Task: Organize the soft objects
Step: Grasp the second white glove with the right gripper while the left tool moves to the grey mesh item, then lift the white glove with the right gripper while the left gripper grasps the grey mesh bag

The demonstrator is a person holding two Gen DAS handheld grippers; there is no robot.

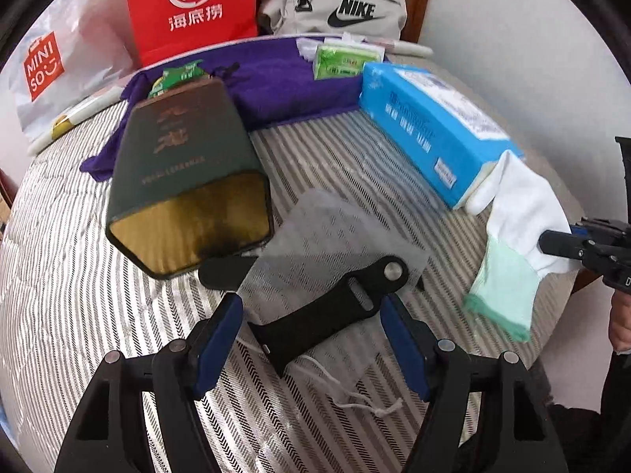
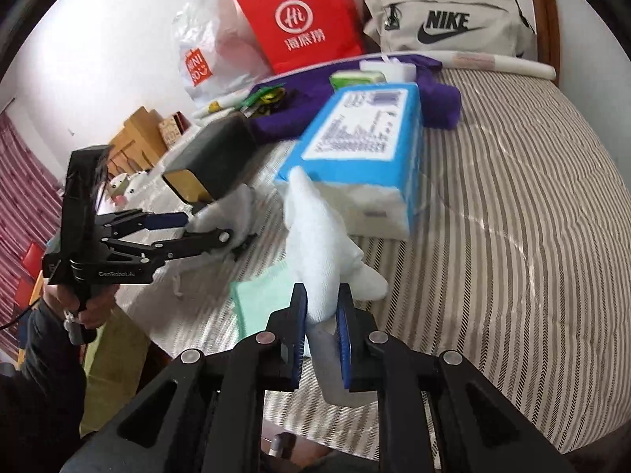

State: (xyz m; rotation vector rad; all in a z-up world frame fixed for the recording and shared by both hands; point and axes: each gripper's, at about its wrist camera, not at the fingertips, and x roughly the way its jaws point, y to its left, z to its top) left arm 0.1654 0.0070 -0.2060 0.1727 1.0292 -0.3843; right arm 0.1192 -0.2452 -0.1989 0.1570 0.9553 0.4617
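Observation:
My right gripper (image 2: 320,299) is shut on a white glove with a mint green cuff (image 2: 315,236), held above the striped bed; it also shows in the left wrist view (image 1: 516,213), with the right gripper (image 1: 552,242) at its side. My left gripper (image 1: 311,307) is open over a black watch strap (image 1: 335,311) inside a sheer drawstring pouch (image 1: 335,232). From the right wrist view the left gripper (image 2: 197,226) sits around the pouch (image 2: 232,213). A blue tissue pack (image 1: 426,126) (image 2: 363,142) lies behind the glove.
A dark green hexagonal box (image 1: 185,181) lies on its side by the pouch. A purple cloth (image 1: 276,79), green packets (image 1: 343,59), a red paper bag (image 1: 189,4), a Miniso bag (image 1: 43,67) and a Nike pouch (image 1: 335,8) are at the back. The bed edge (image 2: 189,354) is near.

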